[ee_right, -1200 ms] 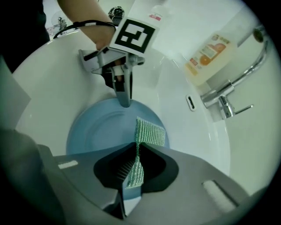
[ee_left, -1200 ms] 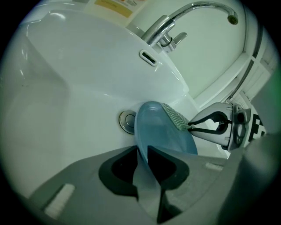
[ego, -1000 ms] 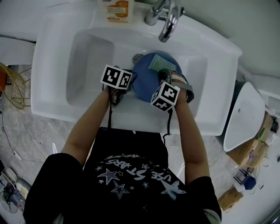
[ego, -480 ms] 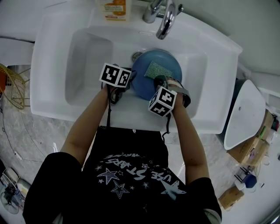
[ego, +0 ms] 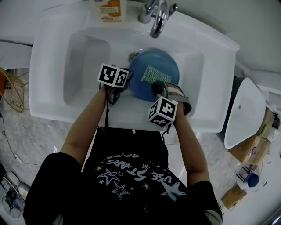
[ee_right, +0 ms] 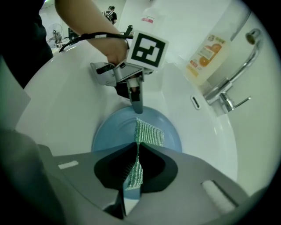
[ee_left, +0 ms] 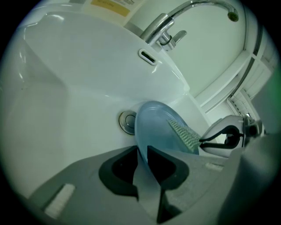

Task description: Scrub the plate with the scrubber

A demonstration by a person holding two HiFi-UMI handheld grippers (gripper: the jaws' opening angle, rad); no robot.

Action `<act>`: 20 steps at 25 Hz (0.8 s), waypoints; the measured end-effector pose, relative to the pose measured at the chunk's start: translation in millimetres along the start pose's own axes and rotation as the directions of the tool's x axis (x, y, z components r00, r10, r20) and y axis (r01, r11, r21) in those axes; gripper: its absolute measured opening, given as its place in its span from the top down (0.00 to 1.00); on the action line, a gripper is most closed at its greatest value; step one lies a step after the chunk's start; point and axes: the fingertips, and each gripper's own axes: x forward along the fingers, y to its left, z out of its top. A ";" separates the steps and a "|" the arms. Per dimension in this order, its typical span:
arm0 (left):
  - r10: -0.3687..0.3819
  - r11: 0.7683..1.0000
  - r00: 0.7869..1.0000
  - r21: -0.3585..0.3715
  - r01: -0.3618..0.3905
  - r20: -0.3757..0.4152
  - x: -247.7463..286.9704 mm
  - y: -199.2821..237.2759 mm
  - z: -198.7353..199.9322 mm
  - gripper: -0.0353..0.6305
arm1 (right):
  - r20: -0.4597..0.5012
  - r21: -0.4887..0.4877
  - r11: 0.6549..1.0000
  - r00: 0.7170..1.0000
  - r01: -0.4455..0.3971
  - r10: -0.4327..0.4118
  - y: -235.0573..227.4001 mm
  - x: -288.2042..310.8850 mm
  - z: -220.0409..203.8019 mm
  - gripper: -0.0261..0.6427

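A round blue plate (ego: 149, 72) stands tilted in the white sink (ego: 79, 66), close to the drain (ego: 132, 56). My left gripper (ego: 126, 82) is shut on the plate's left rim; in the left gripper view the plate (ee_left: 156, 132) runs edge-on between the jaws. A green mesh scrubber (ego: 153, 74) lies against the plate's face, and my right gripper (ego: 159, 88) is shut on it. In the right gripper view the scrubber (ee_right: 147, 134) sticks out from the closed jaws onto the plate (ee_right: 109, 132), opposite the left gripper (ee_right: 137, 105).
The chrome faucet (ego: 156, 15) arches over the basin's back edge. A soap bottle with an orange label (ego: 109, 9) stands at the back left. A white lidded bin (ego: 243, 116) sits to the right of the sink. A wire basket (ego: 11, 90) shows at the far left.
My right gripper has pulled back toward the sink's front edge, dragging the scrubber down across the plate's face. The left gripper has kept hold of the plate's rim.
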 end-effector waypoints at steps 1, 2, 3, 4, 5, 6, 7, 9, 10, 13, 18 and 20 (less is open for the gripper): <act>0.001 1.000 1.000 0.001 -0.001 0.000 0.1 0.0 -0.1 0.83 | 0.008 0.012 1.000 1.000 0.024 -0.024 -9.0 -2.5 1.3 0.88; 0.003 1.000 1.000 0.001 -0.003 -0.001 0.0 0.1 -0.2 0.83 | 0.016 0.020 0.999 0.999 0.046 -0.046 -17.9 -3.6 2.8 0.88; 0.005 1.000 1.000 0.002 -0.005 -0.002 -0.3 0.4 -0.2 0.83 | 0.022 0.022 0.998 0.998 0.065 -0.065 -26.3 -2.8 4.3 0.88; 0.007 1.000 1.000 0.001 -0.007 -0.003 -0.5 0.8 -0.2 0.83 | 0.026 0.021 0.997 0.996 0.080 -0.081 -33.8 -0.1 5.8 0.88; 0.007 1.000 1.000 0.001 -0.007 -0.003 -0.6 1.1 -0.3 0.83 | 0.030 0.018 0.996 0.995 0.091 -0.092 -40.1 4.4 7.0 0.88; 0.007 1.000 1.000 0.000 -0.007 -0.003 -0.6 1.1 -0.3 0.83 | 0.033 0.015 0.995 0.995 0.097 -0.098 -45.1 10.4 7.9 0.89; 0.007 1.000 1.000 0.000 -0.007 -0.003 -0.6 0.9 -0.3 0.83 | 0.035 0.013 0.995 0.994 0.098 -0.099 -49.0 17.4 8.3 0.89; 0.008 1.000 1.000 0.000 -0.008 -0.003 -0.8 0.5 -0.3 0.83 | 0.034 0.014 0.996 0.995 0.092 -0.093 -54.2 32.1 8.0 0.89; 0.009 1.000 1.000 0.000 -0.009 -0.004 -0.9 0.4 -0.4 0.83 | 0.030 0.017 0.996 0.996 0.088 -0.089 -55.9 38.8 6.8 0.89; 0.011 1.000 1.000 -0.001 -0.011 -0.004 -0.6 0.5 -0.4 0.83 | 0.009 0.051 0.995 0.997 0.081 -0.081 -56.8 50.8 -1.3 0.89; 0.013 1.000 1.000 0.007 -0.012 -0.005 0.1 1.2 0.3 0.83 | -0.018 0.142 0.985 0.995 0.098 -0.096 -53.0 45.5 -16.8 0.89; 0.015 1.000 1.000 0.011 -0.015 -0.005 0.5 1.1 1.2 0.83 | -0.029 0.169 0.981 0.995 0.097 -0.094 -50.2 41.4 -22.3 0.89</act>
